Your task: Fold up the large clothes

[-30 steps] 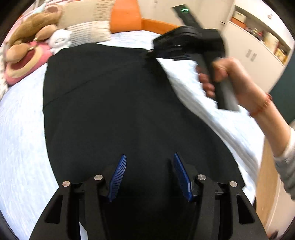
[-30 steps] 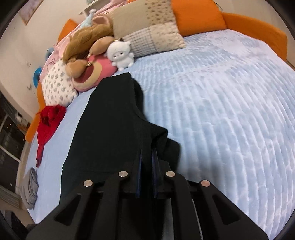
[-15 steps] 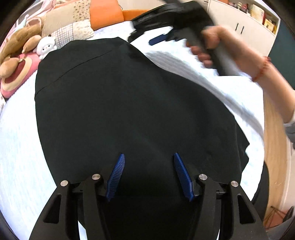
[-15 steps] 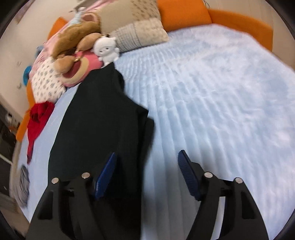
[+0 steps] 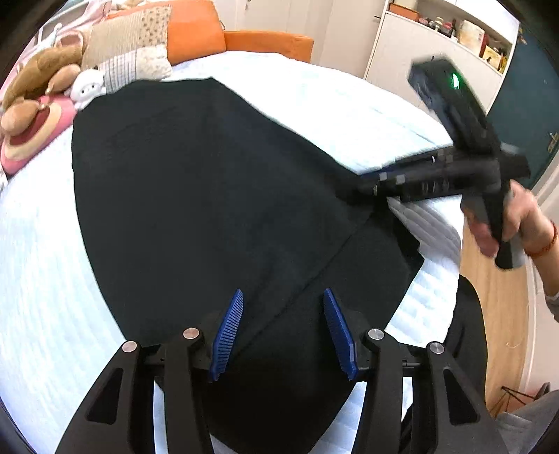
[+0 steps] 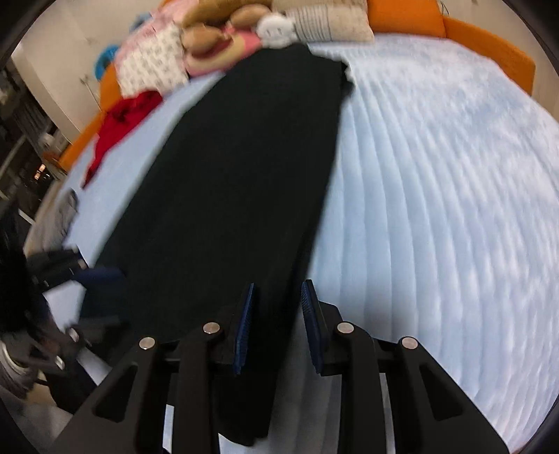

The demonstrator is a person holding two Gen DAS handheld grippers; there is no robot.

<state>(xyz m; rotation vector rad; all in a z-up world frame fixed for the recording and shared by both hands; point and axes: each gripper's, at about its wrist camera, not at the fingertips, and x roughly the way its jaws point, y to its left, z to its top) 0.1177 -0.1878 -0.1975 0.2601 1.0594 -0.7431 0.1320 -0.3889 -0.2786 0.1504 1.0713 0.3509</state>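
A large black garment (image 5: 209, 195) lies spread on the light blue bed (image 5: 35, 265); in the right wrist view it (image 6: 237, 174) runs as a long strip up toward the pillows. My left gripper (image 5: 283, 328) is open over the garment's near end, blue pads apart. My right gripper (image 6: 277, 321) is open, its pads astride the garment's right edge near the bed's front; in the left wrist view it (image 5: 353, 183) sits low at the garment's right edge.
Stuffed toys (image 5: 38, 94) and pillows (image 5: 129, 52) line the orange headboard (image 5: 195, 31). A red cloth (image 6: 118, 122) lies at the bed's left side. White cabinets (image 5: 436, 45) and wood floor (image 5: 499, 314) are to the right.
My right gripper let go of the garment's far corner, opened, and moved down to the near right edge. The garment now lies flatter. My left gripper stayed open.
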